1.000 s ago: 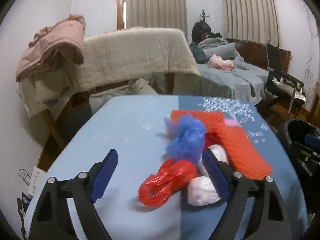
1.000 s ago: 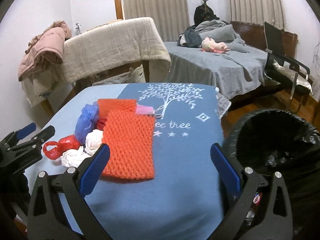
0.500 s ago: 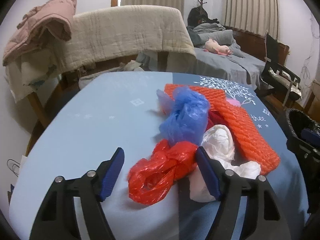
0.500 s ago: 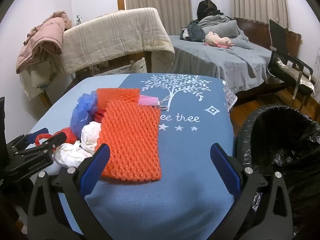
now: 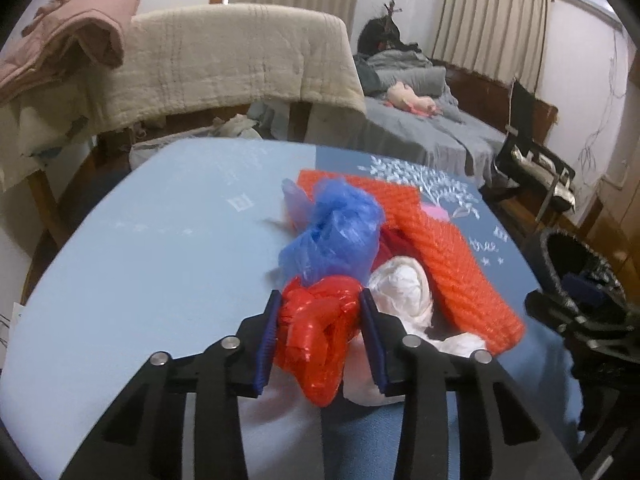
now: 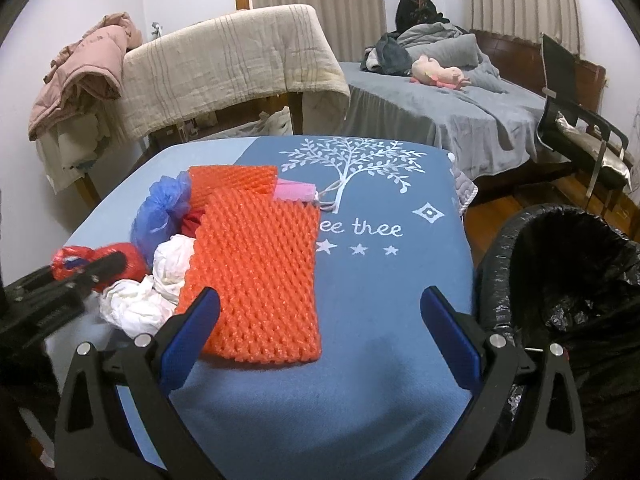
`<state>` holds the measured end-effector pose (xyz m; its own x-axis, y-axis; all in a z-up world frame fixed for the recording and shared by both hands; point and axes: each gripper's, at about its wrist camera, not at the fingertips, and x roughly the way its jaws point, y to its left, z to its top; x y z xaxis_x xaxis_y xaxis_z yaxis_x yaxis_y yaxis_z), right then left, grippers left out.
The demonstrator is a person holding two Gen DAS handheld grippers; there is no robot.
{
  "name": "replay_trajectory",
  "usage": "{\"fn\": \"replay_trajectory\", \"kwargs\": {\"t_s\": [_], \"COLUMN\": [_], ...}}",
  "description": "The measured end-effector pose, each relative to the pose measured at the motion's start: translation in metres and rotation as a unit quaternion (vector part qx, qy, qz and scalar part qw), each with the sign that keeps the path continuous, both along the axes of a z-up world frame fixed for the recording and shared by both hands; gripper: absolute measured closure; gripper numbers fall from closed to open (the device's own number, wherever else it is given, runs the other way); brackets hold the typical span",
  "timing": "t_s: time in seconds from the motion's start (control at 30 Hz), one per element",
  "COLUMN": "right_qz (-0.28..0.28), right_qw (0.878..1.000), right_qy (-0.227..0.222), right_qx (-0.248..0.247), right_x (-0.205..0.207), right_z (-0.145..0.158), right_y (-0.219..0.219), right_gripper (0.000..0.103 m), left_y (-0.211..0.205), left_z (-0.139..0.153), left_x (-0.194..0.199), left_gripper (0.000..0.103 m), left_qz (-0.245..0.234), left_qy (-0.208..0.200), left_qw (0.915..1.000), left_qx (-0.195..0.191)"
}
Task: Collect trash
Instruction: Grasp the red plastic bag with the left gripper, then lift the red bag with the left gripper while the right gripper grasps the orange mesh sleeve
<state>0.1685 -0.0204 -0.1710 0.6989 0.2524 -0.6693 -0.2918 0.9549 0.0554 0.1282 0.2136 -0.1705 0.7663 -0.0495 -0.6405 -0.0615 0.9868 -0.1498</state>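
- While the left gripper is closing, its blue pads already bear on both sides of the red plastic bag, which sits crumpled between them at the near edge of the trash pile on the blue table cover.
- Let the jaws finish closing before lifting; thin film compresses a good deal, and a lift on a half-made grip would likely let it slip out.
- Note the white crumpled bag touching the right-hand pad's outer face and the blue plastic bag resting against the red bag's far end. Raise the load slowly so that neither is dragged off the table.
- Carry the red bag toward the black-lined trash bin, which stands beside the table on the right.
- Keep the right gripper released; its jaws stand wide and empty over the near end of the orange foam net, ready for the next pick.
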Motion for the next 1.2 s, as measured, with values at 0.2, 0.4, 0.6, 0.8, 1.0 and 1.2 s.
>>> {"fn": "replay_trajectory", "kwargs": {"t_s": [0.2,0.4,0.6,0.8,1.0,1.2], "right_qz": [0.001,0.011,0.035,0.076,0.079,0.068], "right_qw": [1.0,0.998,0.996,0.992,0.993,0.995], "right_qy": [0.015,0.049,0.081,0.098,0.076,0.038], "right_qx": [-0.009,-0.026,-0.015,0.029,0.049,0.058], "right_x": [0.009,0.023,0.028,0.024,0.018,0.01], "right_z": [-0.01,-0.024,-0.032,-0.028,-0.005,0.027], "right_y": [0.007,0.018,0.022,0.026,0.016,0.002], "right_gripper": [0.006,0.006,0.031,0.074,0.089,0.09], "left_y": [0.004,0.006,0.004,-0.005,-0.016,-0.033], "left_z": [0.021,0.026,0.029,0.032,0.042,0.061], "left_x": [-0.012,-0.01,-0.011,-0.013,-0.017,-0.019], "left_gripper": [0.065,0.065,0.065,0.065,0.065,0.065], "left_qz": [0.019,0.028,0.028,0.023,0.015,0.005], "left_qy": [-0.035,-0.038,-0.039,-0.038,-0.045,-0.062], "left_qw": [0.9988,0.9977,0.9978,0.9979,0.9977,0.9965], "left_qx": [0.027,0.048,0.045,0.048,0.05,0.057]}}
